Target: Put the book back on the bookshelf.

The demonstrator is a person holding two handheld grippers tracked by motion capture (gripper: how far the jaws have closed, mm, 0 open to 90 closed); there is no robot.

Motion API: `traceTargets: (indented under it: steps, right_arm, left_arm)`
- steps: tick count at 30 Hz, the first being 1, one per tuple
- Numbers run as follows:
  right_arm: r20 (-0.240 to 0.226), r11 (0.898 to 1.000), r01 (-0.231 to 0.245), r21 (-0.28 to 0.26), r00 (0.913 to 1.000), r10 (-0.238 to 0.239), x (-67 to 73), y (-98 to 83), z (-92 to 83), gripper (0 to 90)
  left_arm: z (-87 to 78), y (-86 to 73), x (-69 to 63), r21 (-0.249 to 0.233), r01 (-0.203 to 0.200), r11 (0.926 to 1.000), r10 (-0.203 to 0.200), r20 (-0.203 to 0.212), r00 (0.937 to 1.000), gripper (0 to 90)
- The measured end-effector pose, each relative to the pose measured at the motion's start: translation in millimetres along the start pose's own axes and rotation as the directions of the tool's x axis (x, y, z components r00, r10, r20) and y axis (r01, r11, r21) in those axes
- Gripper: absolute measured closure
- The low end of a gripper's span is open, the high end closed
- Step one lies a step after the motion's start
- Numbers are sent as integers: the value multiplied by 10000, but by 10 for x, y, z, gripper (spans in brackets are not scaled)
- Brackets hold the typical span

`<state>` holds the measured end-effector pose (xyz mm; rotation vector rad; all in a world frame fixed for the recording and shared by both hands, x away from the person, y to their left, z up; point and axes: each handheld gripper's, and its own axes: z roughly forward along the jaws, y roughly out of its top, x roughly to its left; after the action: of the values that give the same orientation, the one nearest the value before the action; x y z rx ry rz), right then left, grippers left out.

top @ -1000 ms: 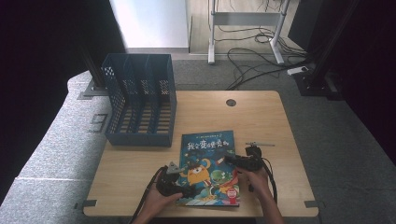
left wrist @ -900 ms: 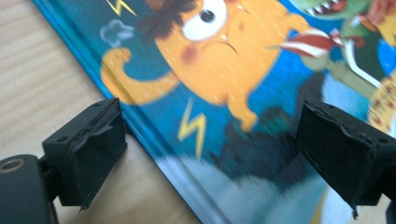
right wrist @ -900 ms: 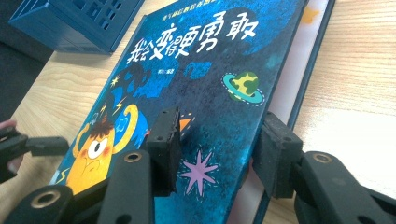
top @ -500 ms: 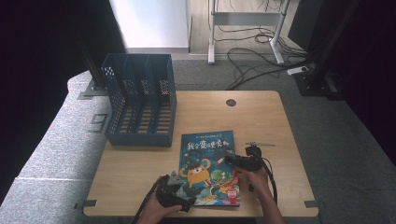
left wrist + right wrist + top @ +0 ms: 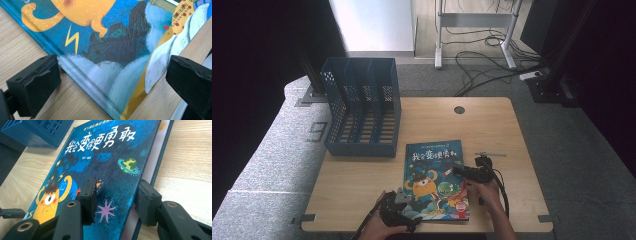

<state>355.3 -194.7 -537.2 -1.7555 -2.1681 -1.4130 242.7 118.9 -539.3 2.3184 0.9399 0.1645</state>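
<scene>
Lengthwise, book (image 5: pixel 434 180) (title end) toward organizer (image 5: pixel 362 107)

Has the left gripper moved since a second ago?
Yes. The left gripper has slid back toward the table's near edge, off the book's left side to its near corner, jaws just opened.

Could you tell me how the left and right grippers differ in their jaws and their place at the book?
The left gripper has its jaws wide open, having just opened, astride the book's near left corner without pressing it. The right gripper has narrower jaws, one over the cover, one beside the book's right edge; whether they pinch the cover I cannot tell. Both have black jaws and sit low at the book on the table.
</scene>
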Motion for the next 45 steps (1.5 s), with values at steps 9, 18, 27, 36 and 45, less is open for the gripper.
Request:
traceTargets:
  steps: [9, 18, 27, 36, 45]
  right_arm:
    - [0, 9999, -21, -131, 10000, 21, 16, 5, -18, 561]
    - [-152, 9996, -164, -239, 9998, 161, 4, 13, -26, 580]
    - [-113, 9996, -177, -220, 9998, 175, 0, 11, -20, 579]
    - [-73, 9996, -179, -231, 9998, 178, 0, 8, -18, 577]
    - [-103, 9996, -231, -182, 9997, 229, -18, 10, -4, 577]
  left_arm:
    - [0, 10, 59, -301, 523, 9982, -514, 312, 9982, 0]
    - [-7, 35, 74, -80, 497, 9987, -494, 380, 9981, 0]
    - [2, 32, 1, 110, 231, 9997, -231, 21, 9997, 0]
    - [4, 27, -45, 337, -16, 9994, 23, -197, 9998, 0]
    - [8, 32, -93, 640, -298, 9975, 326, -436, 9985, 0]
